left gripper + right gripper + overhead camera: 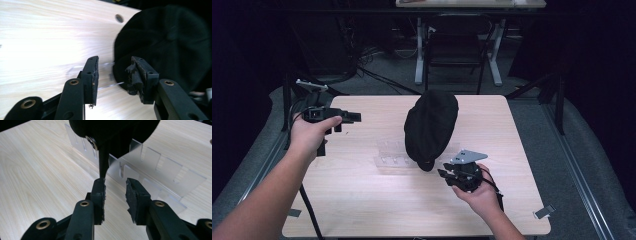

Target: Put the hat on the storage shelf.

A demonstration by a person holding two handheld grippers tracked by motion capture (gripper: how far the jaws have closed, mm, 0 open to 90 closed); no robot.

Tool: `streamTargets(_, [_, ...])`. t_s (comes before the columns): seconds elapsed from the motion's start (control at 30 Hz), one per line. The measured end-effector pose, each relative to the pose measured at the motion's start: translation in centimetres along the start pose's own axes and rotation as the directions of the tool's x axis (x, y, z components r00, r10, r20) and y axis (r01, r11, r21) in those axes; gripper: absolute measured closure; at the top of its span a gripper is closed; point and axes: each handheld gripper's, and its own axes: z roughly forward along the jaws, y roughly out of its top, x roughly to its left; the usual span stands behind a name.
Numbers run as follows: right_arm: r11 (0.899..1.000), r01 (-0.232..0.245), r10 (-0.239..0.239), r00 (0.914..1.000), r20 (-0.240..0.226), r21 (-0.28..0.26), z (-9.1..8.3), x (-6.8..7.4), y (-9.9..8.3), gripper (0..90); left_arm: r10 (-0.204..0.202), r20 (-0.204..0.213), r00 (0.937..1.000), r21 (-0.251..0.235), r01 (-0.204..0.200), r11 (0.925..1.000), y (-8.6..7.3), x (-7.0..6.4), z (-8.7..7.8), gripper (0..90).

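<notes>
1. Right gripper (115, 192): jaws are standing spread with a clear gap and nothing between them. In the right gripper view the left pad is sitting just under the hanging strap (103, 162) of the black cap (112, 130); whether it is touching the strap cannot be told.
2. In the high view the right gripper (446, 174) is being held in the person's right hand (479, 192), low over the tabletop (362, 200), just beside the near end of the cap (431, 127), jaws pointing toward it.
3. Left gripper (112, 75): jaws are also standing spread, holding nothing. The left gripper view is looking across pale wood toward the cap (165, 45), which is lying beyond the jaw tips.
4. In the high view the left gripper (348, 117) is being held in the left hand (312, 132) above the far left part of the tabletop, well apart from the cap, jaws pointing toward it.
5. The cap is resting on a clear acrylic rack (394, 155) near the middle of the tabletop, draping over its right part. The right gripper view is showing the rack's slotted upright panel (160, 167) running past the cap.
6. Beyond the tabletop, a dark chair (457, 45) is standing by a white-legged desk (419, 50); cables are lying on the floor.
</notes>
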Motion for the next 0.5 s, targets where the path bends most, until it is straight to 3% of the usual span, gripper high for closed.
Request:
streamTargets(0.13, [1.000,-0.002,0.002,0.9998,0.022,0.000,-0.5,-0.4,-0.5,65.7,0.053,-0.053,0.9972,-0.001,-0.053,0.9986,-1.1,0.7,0.2,56.7])
streamTargets(0.27, [1.000,-0.007,0.008,0.9988,0.049,-0.021,-1.0,-0.9,-1.2,59.3,0.105,-0.078,0.9914,0.004,-0.105,0.9945,-3.0,1.8,0.7,53.4])
streamTargets(0.47, [0.995,-0.022,0.030,0.9957,0.087,-0.098,-2.1,-2.2,-1.7,50.7,0.111,-0.086,0.9901,0.002,-0.111,0.9938,-6.8,4.5,1.4,50.2])
streamTargets(0.5, [0.995,-0.022,0.030,0.9957,0.087,-0.098,-2.1,-2.2,-1.7,50.7,0.111,-0.086,0.9901,0.002,-0.111,0.9938,-6.8,4.5,1.4,49.7])
